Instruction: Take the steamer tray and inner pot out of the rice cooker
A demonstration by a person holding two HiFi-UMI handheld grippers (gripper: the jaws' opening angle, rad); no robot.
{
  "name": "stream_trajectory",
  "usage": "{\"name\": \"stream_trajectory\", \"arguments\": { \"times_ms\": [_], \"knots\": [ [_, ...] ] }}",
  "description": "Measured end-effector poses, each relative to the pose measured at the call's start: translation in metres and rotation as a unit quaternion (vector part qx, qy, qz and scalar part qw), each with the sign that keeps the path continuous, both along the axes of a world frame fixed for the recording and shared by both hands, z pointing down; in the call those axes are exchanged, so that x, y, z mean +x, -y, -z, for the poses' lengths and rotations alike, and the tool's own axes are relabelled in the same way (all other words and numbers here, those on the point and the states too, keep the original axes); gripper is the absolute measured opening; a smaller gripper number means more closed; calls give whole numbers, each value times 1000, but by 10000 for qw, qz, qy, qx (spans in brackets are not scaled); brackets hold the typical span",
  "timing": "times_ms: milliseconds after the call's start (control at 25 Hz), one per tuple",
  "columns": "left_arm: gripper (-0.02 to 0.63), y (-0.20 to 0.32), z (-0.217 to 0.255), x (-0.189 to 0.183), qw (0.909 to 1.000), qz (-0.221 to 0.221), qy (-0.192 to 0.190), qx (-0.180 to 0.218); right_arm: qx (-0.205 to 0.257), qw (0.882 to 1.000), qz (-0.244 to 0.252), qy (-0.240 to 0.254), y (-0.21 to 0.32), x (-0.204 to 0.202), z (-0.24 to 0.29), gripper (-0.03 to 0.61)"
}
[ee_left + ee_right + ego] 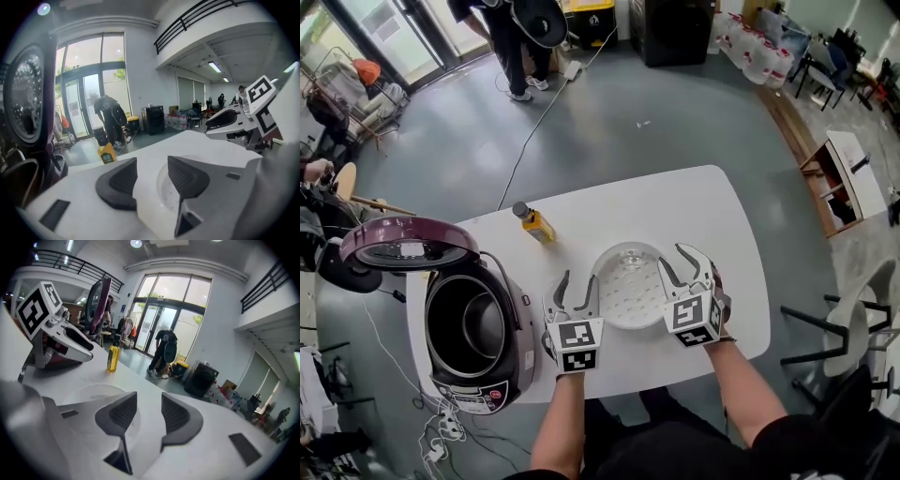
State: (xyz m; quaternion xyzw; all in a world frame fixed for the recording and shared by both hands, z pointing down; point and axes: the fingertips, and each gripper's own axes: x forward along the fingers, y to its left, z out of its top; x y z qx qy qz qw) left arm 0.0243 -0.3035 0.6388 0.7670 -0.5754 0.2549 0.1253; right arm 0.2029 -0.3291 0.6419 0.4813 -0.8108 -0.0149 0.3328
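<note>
Two open grippers flank the steamer tray [630, 286]: the left gripper [577, 289] is just beside its left rim and the right gripper [682, 265] is at its right rim. Each has its jaws apart with nothing between the pads. The tray lies flat on the table [694, 202], close to the near edge and about midway along it, hollow side up. Being round, it has no long axis to speak of. The inner pot [471, 323] sits upright in the rice cooker [487, 384] at the table's near left corner, mouth up, beside the raised lid [408, 248]. So the tray part looks done and the pot comes next. To do that well, I would draw both grippers clear of the tray's rim, pinch the pot's rim at opposite sides, and lift straight up, keeping off the lid.
</note>
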Motion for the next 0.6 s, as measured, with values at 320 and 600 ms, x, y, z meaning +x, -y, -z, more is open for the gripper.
{"name": "stream_trajectory", "arguments": {
  "times_ms": [320, 600],
  "knots": [
    [131, -38, 128, -9, 9932, 38, -481, 1062, 982, 9858, 159, 1354, -44, -24, 156, 121],
    [-3, -83, 200, -44, 9838, 281, -513, 1696, 1423, 9695, 474, 1936, -91, -61, 229, 7]
  ]
}}
